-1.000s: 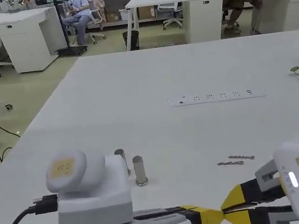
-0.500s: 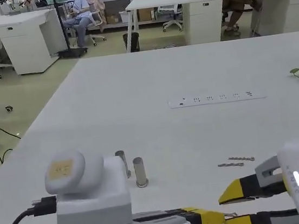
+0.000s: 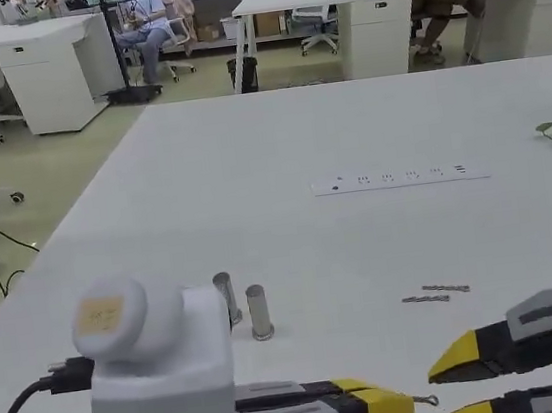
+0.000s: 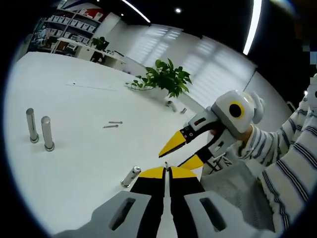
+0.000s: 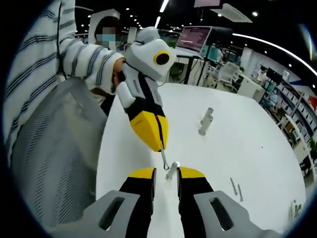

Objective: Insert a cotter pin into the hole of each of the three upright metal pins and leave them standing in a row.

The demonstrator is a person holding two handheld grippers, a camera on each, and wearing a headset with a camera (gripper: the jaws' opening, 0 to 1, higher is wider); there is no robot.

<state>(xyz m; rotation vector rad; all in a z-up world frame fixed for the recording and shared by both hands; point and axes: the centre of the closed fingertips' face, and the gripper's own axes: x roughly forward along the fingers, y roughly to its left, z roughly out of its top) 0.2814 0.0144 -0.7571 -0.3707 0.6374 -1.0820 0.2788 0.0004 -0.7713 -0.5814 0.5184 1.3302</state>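
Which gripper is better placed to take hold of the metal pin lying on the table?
Likely right. The right gripper is open, with the lying metal pin just ahead of its jaws. The left gripper is shut on a cotter pin.

Right gripper (image 3: 438,401) sits farther right than a second ago; in head view its body now runs mostly past the frame edge. Its jaws, tips together against left gripper (image 3: 409,411) tip earlier, now spread wide apart. Cotter pin (image 3: 427,401) end, hidden between the meeting tips before, now shows bare, sticking out of left gripper's closed jaws. Left gripper body shifts slightly left in head view.
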